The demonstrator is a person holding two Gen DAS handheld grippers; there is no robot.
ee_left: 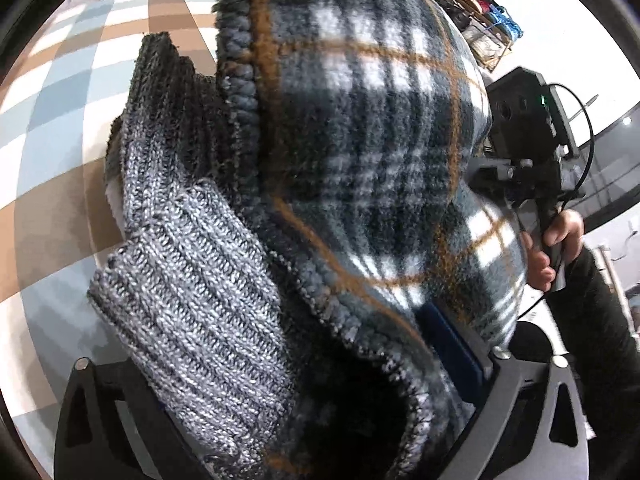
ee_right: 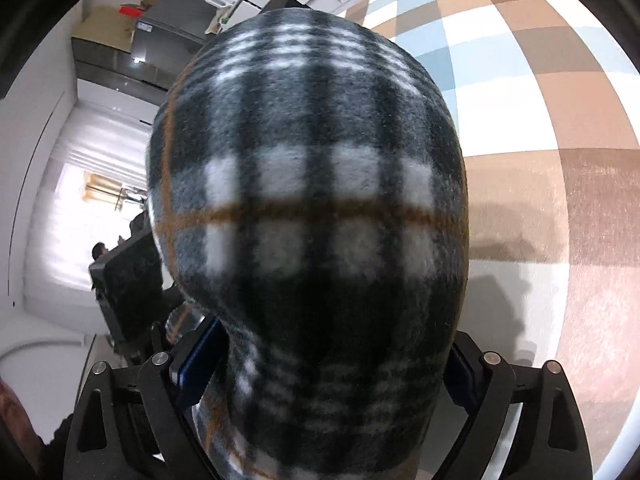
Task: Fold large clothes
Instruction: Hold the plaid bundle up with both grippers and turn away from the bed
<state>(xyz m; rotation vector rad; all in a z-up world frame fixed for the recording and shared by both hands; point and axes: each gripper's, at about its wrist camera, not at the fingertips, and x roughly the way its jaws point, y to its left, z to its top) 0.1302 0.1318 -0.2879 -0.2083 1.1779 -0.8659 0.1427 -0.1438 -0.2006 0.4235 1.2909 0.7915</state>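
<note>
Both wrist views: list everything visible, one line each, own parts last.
plaid fleece garment: one, dark blue-grey and white checks with orange lines, draped over both tools, filling both views
ribbed knit cuff: one, grey, hanging at the garment's left edge in the left view
checkered floor: tan, pale blue and white tiles
shoe rack: one, by the wall
cardboard boxes: several, brown, on a grey cabinet
left tool: fabric between its wide jaws
right tool: fabric between its wide jaws
hand: one, holding the right tool's handle

No text, label, brand, number or sign readable in either view; boxes and shelf items in the background too small and too blurred.
</note>
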